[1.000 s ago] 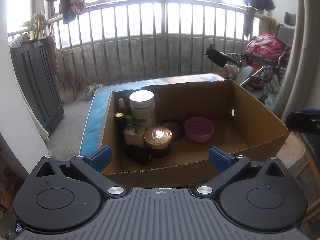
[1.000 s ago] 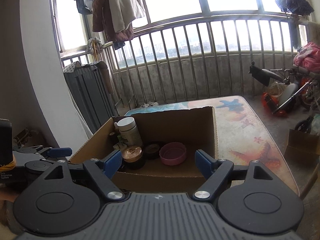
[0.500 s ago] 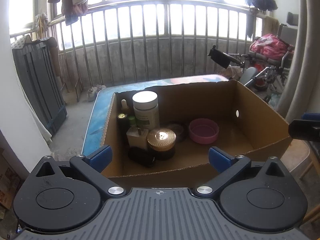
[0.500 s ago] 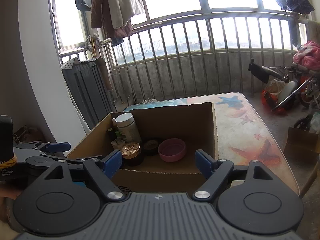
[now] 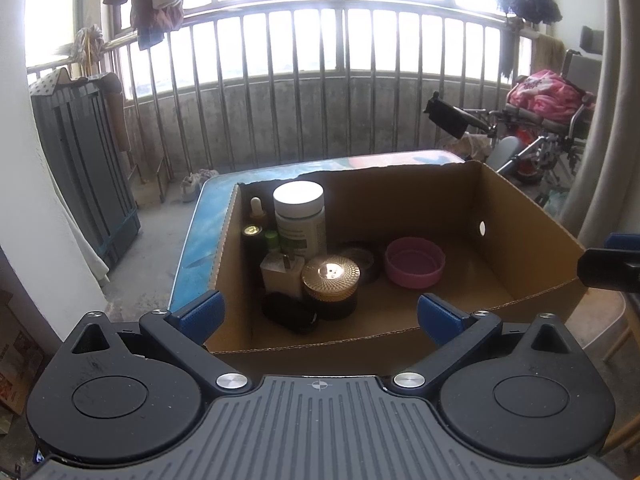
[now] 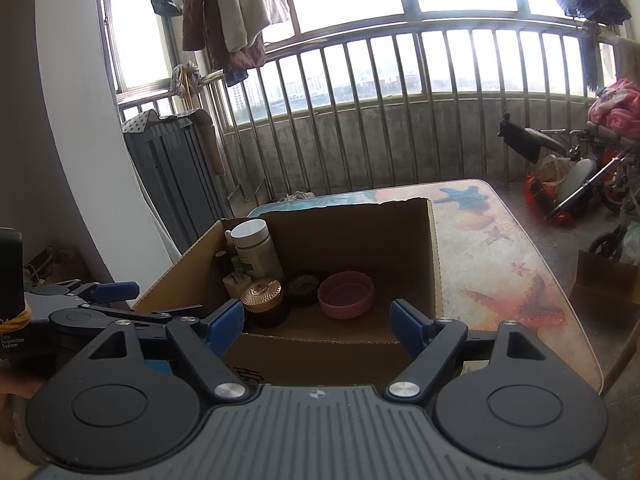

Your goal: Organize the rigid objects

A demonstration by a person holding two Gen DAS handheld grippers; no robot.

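Observation:
An open cardboard box [image 5: 516, 224] [image 6: 434, 264] stands on a table. Inside, at its left, are a white-lidded jar [image 5: 300, 216] [image 6: 254, 248], a dropper bottle [image 5: 258, 212], a dark bottle with a gold cap [image 5: 252, 240], a white plug adapter [image 5: 280, 274], a gold-lidded jar [image 5: 330, 284] [image 6: 264, 298] and a black object [image 5: 290, 312]. A dark round tin [image 5: 360, 260] [image 6: 304, 286] and a pink bowl [image 5: 414, 262] [image 6: 346, 294] sit mid-box. My left gripper [image 5: 318, 312] and right gripper [image 6: 318, 322] both hang open and empty before the box's near wall.
The table [image 6: 492, 256] has a butterfly-patterned top, bare to the right of the box. A metal railing [image 5: 320, 80] runs behind it. A dark folded panel [image 5: 80, 160] leans at left, a wheelchair [image 5: 540, 136] with pink cloth stands at right, clothes hang above.
The views have shifted only slightly; the box sits a little higher and more to the right in the left wrist view. Both grippers stay open and nothing in the box has moved.

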